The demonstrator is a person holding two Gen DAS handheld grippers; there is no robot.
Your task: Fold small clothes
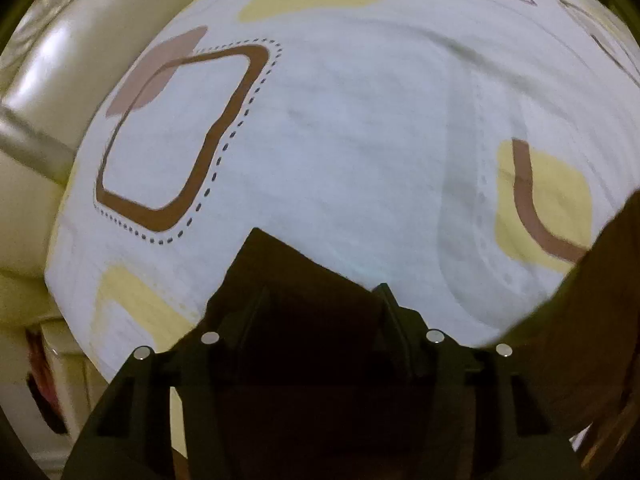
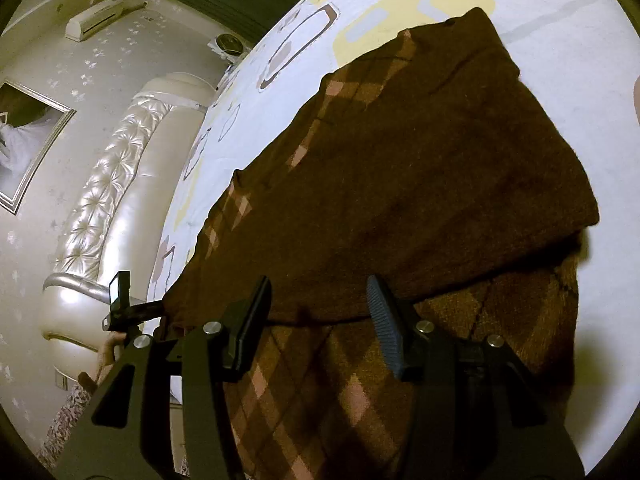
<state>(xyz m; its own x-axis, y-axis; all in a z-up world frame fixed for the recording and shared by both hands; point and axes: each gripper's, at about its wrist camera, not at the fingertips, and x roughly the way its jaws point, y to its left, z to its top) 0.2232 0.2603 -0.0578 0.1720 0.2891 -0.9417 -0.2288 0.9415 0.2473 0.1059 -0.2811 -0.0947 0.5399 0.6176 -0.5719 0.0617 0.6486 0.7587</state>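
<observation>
We see a brown sweater (image 2: 420,168) with a pink and tan diamond pattern lying on the bed sheet (image 2: 560,40), one plain brown layer folded over the patterned part nearest us. The right tool (image 2: 320,312) sits over the near edge of that folded layer with its two fingers apart and nothing between them; the ribbed pad of one finger (image 2: 380,320) faces inward. In the right wrist view the left tool (image 2: 154,310) shows at the far left corner of the sweater, where dark cloth meets its tip. In the left wrist view a dark flap of that cloth (image 1: 296,272) rises from between its fingers, so we record the left tool (image 1: 316,320) as clamped on the sweater. The sheet is white with yellow and brown rounded squares (image 1: 176,136). A padded cream headboard (image 2: 108,184) stands beyond the bed, with a framed picture (image 2: 28,132) on the wall.
</observation>
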